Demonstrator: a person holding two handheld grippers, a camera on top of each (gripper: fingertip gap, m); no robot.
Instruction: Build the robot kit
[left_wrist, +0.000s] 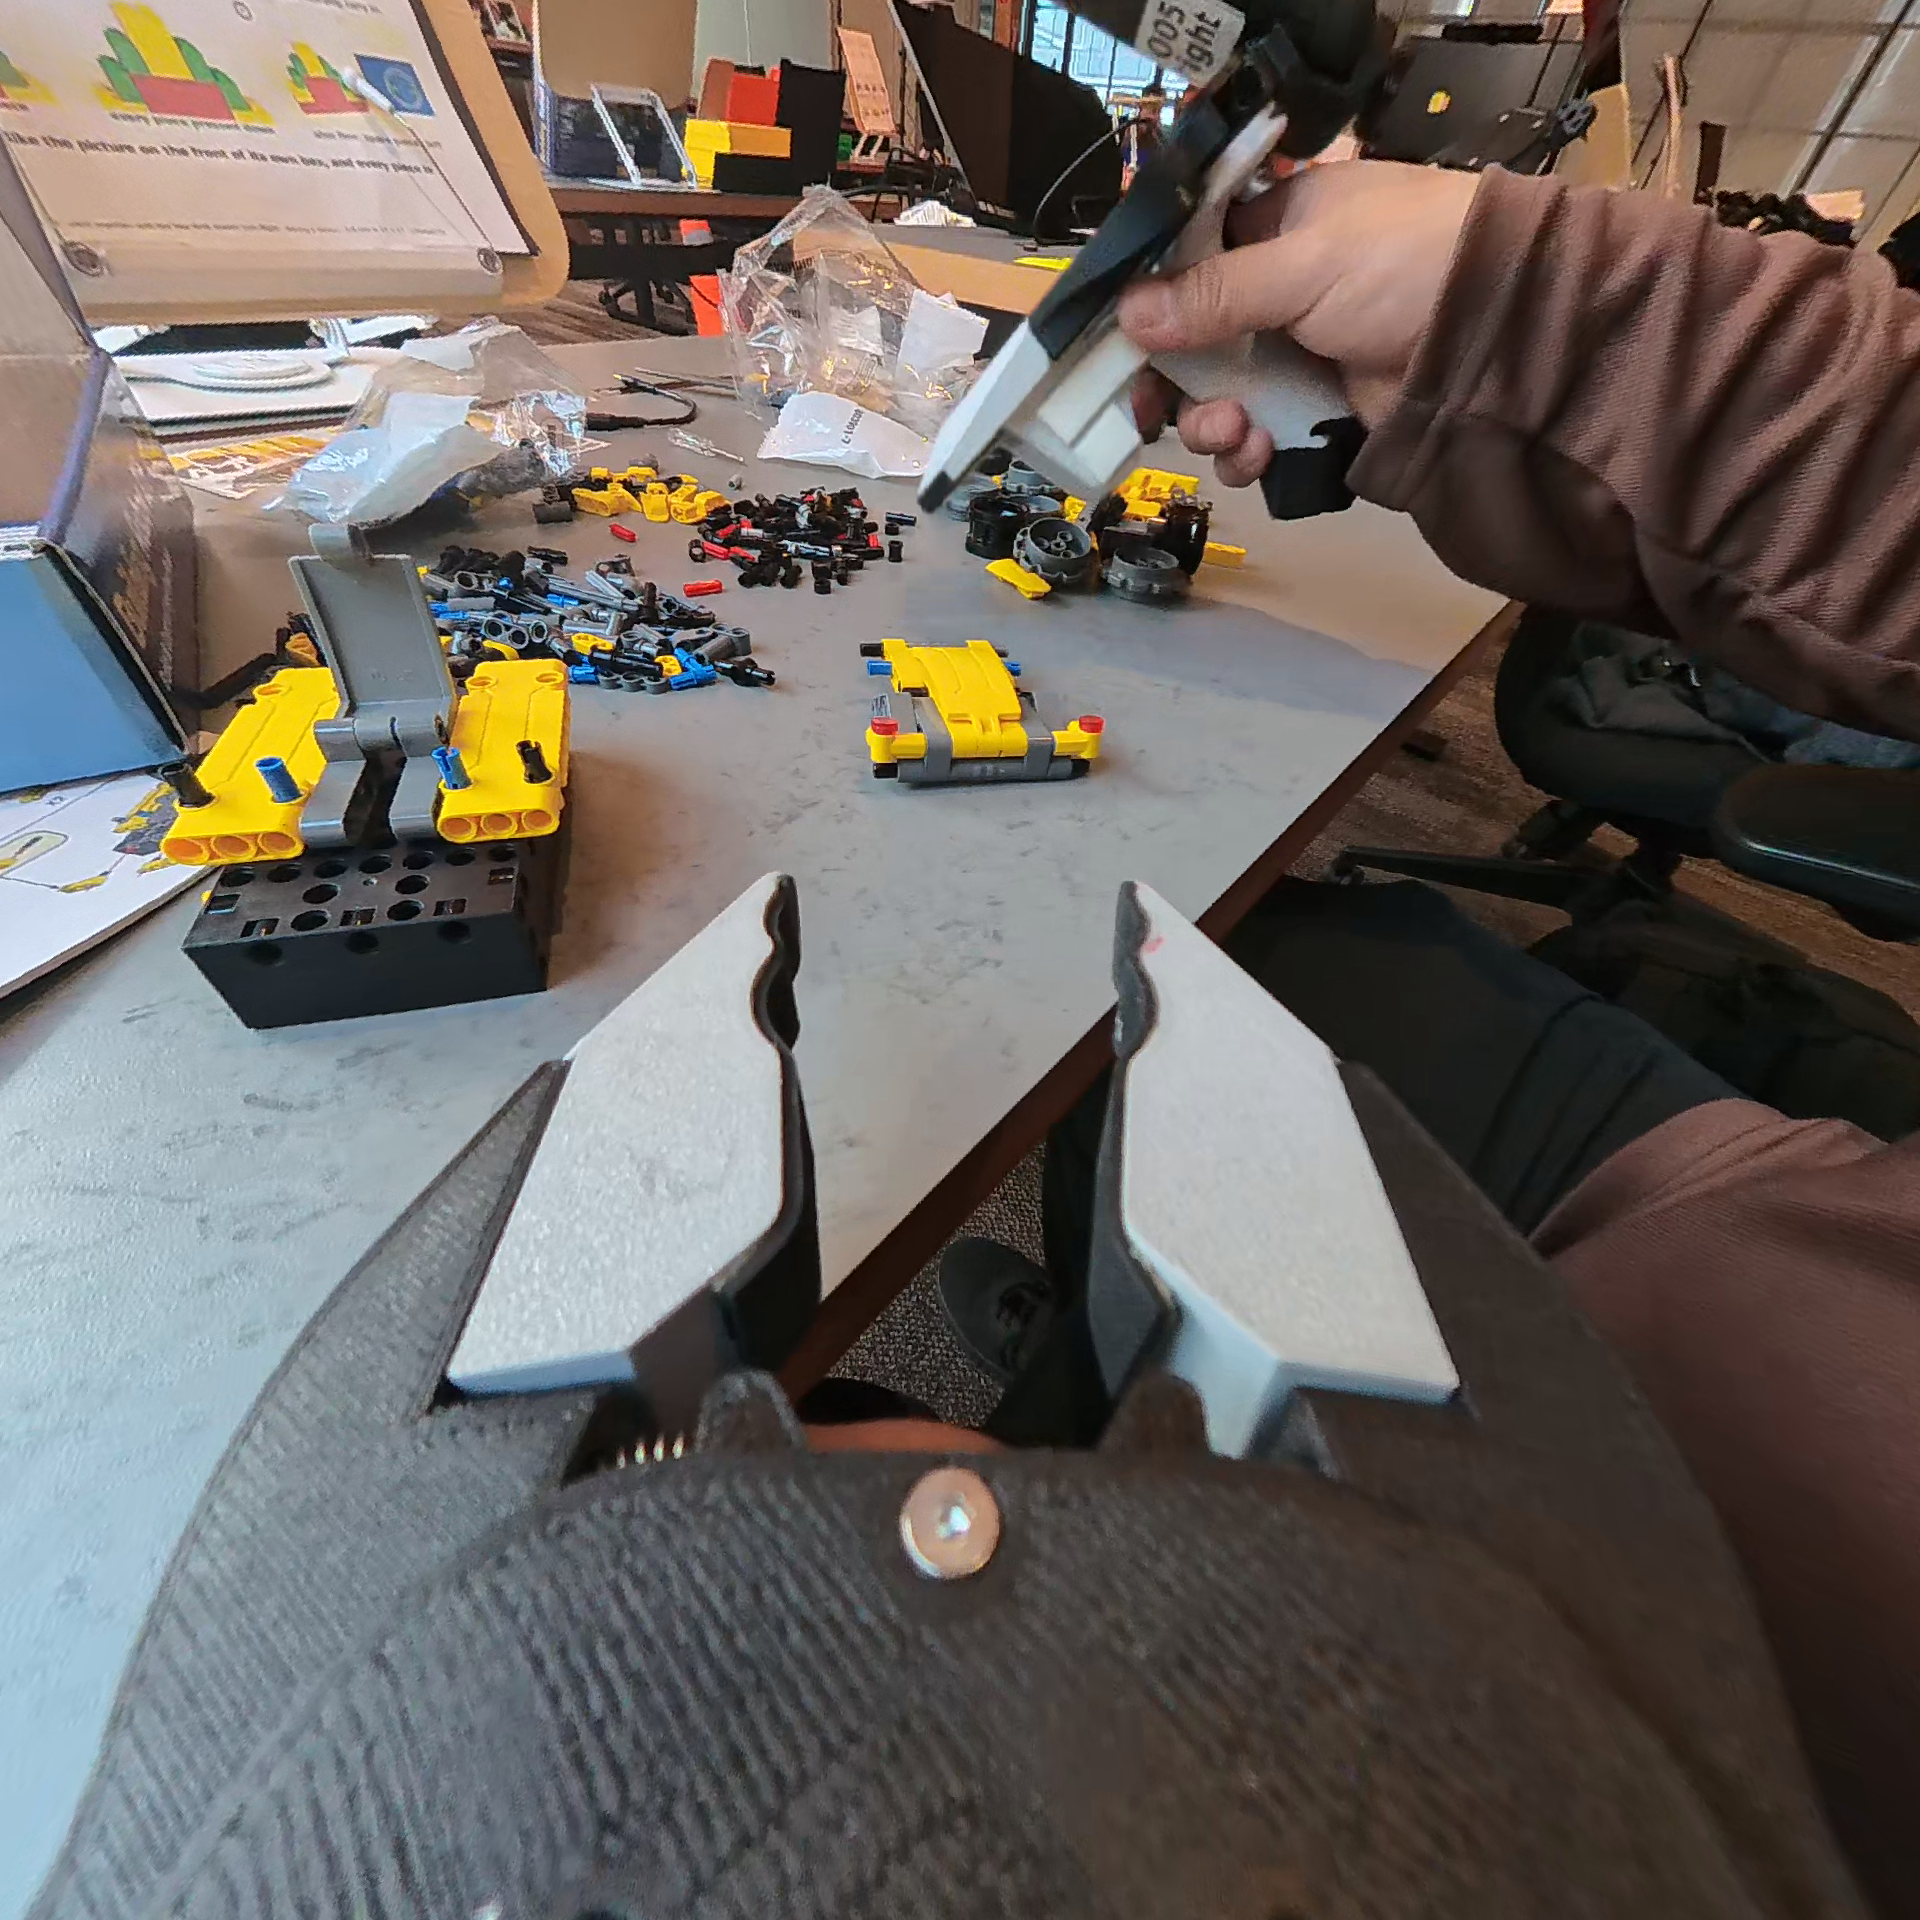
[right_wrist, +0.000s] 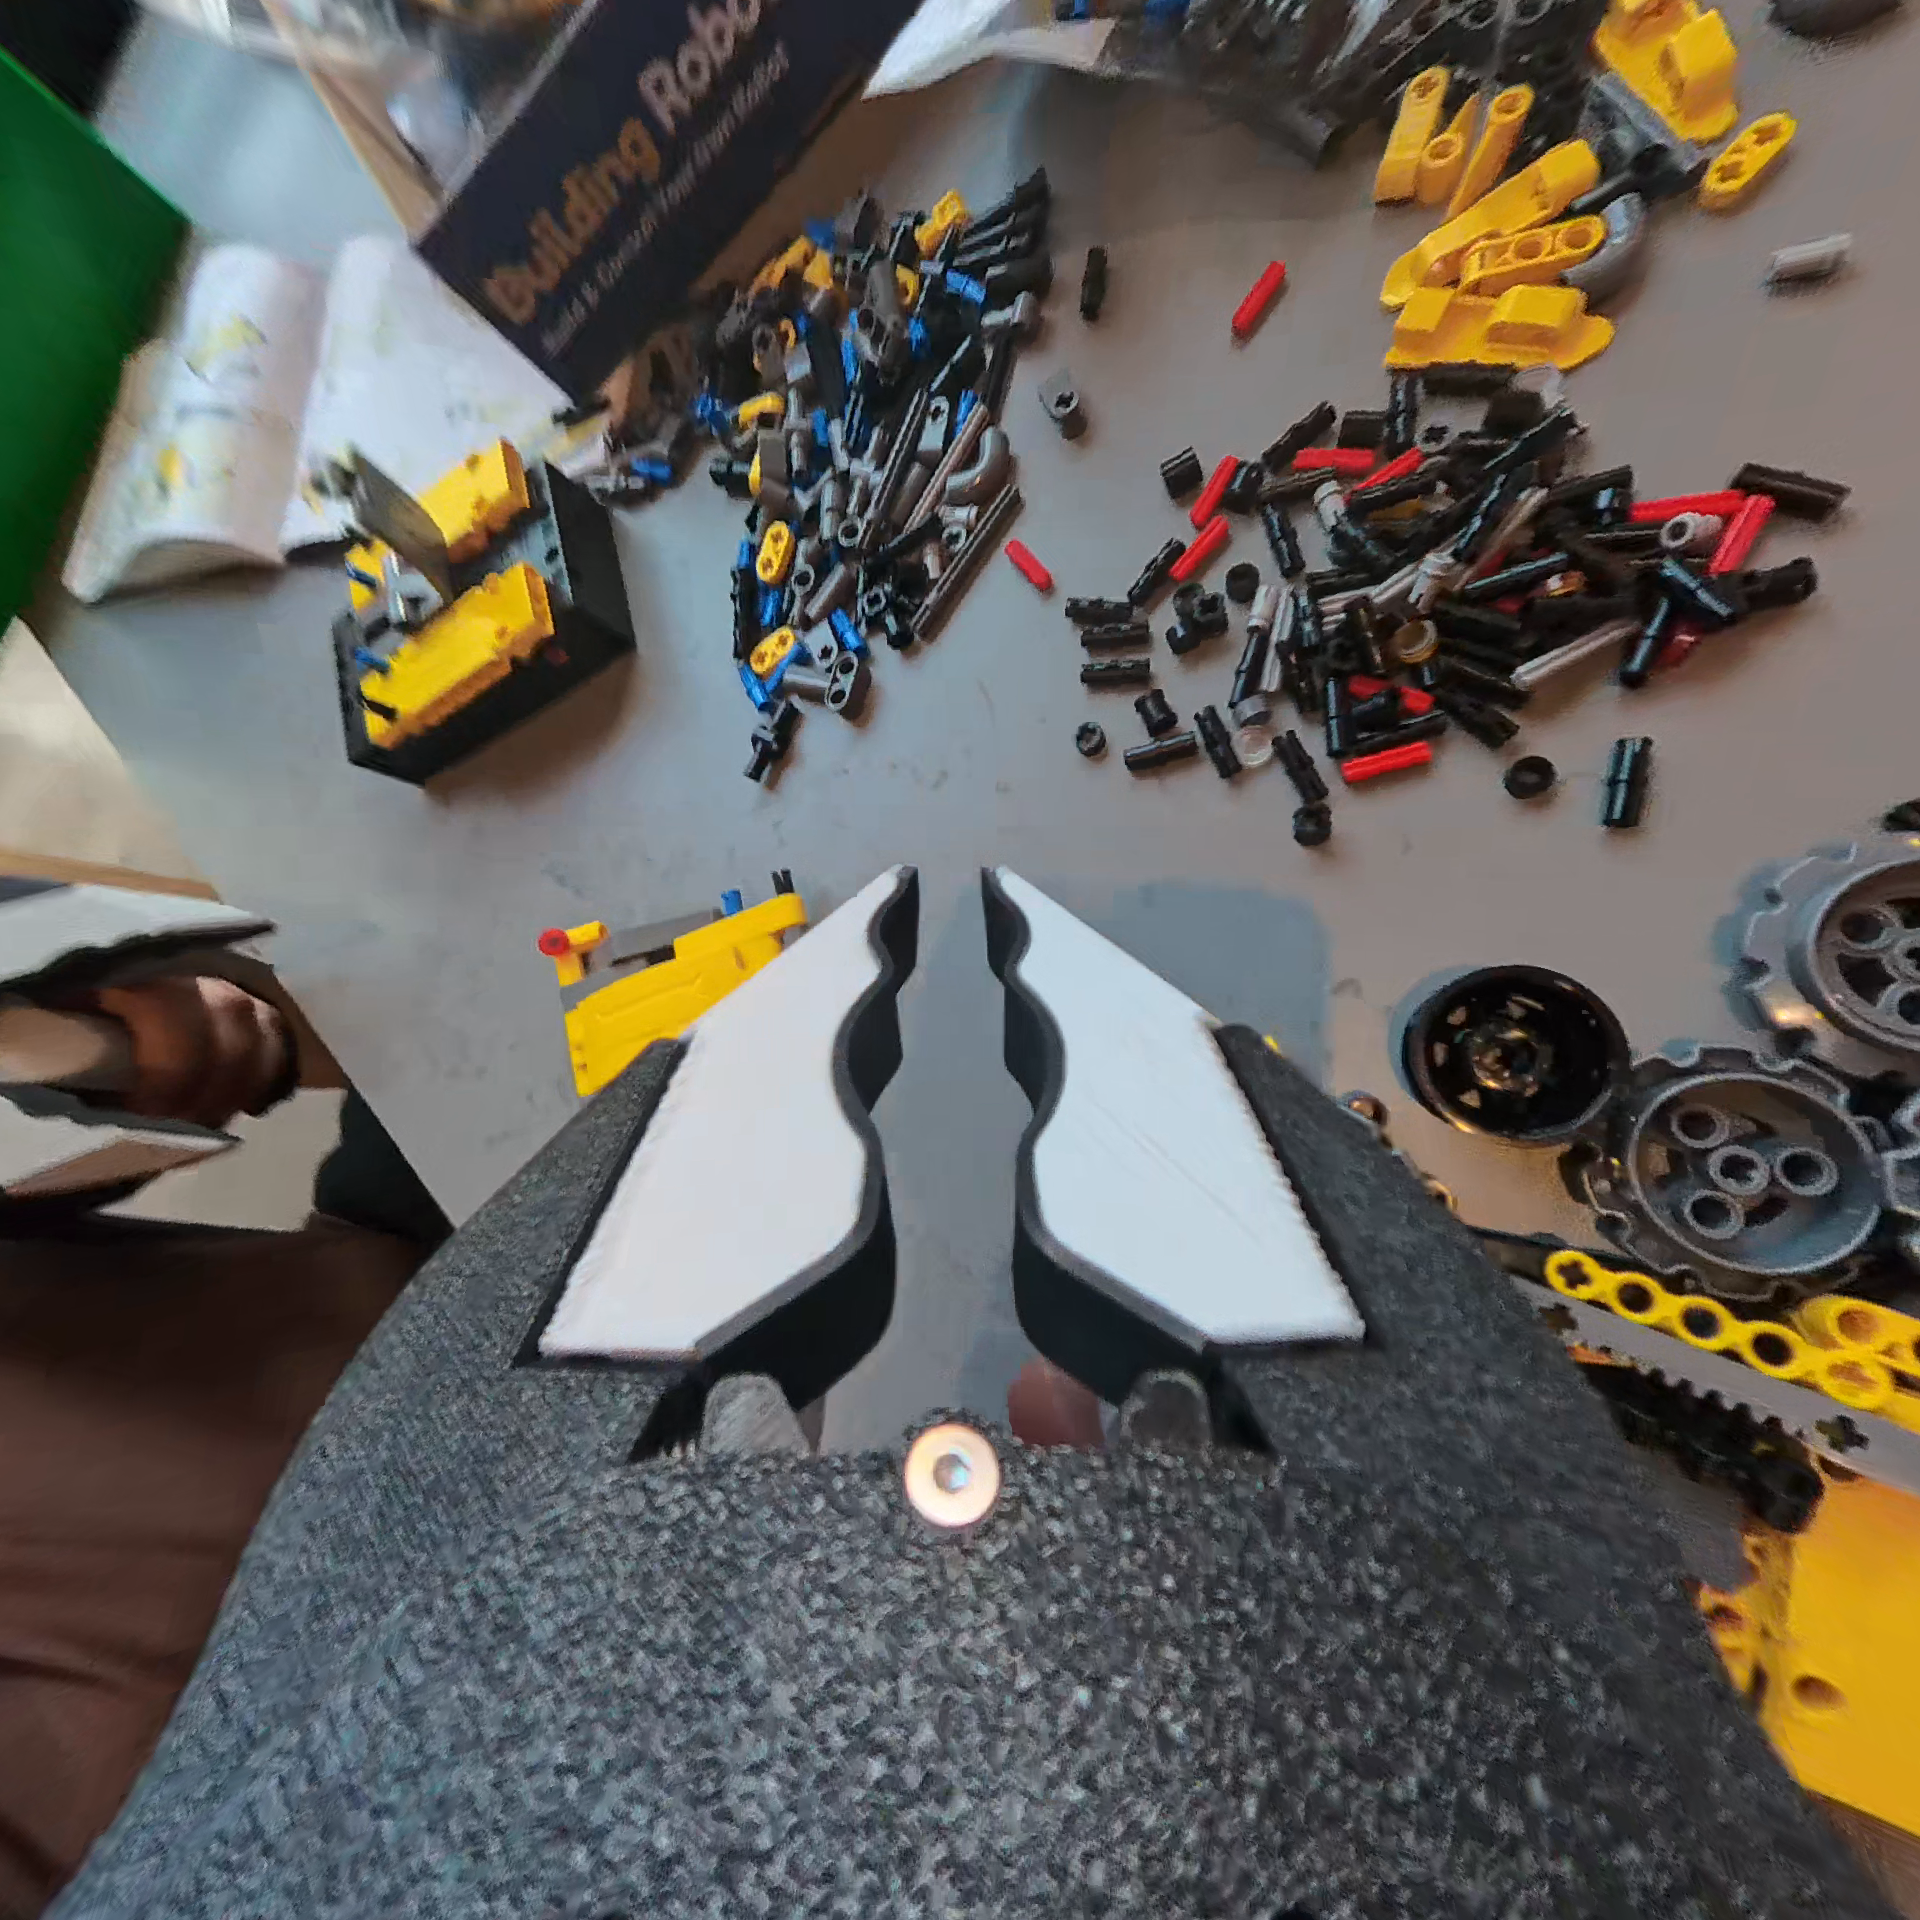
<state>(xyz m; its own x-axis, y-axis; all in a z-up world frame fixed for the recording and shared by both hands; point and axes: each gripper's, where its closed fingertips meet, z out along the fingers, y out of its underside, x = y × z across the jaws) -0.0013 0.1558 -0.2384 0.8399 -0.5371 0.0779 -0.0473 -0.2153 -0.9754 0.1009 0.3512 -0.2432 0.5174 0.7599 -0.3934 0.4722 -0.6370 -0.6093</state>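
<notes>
My left gripper is open and empty, and it hangs over the near edge of the grey table. My right gripper is empty, its jaws a narrow gap apart. It hovers over bare table just right of a small yellow and grey car assembly. That assembly also shows in the left wrist view. In that view the right gripper, held by a hand, sits above a heap of grey and black wheels. A black block topped with yellow beams and a grey panel stands to the left.
Loose piles lie on the table: blue, grey and black pins, black and red pins, yellow parts, wheels. A dark box, a booklet and plastic bags lie farther off. A chair stands past the table edge. The grippers' ends are close to 25 cm from one another.
</notes>
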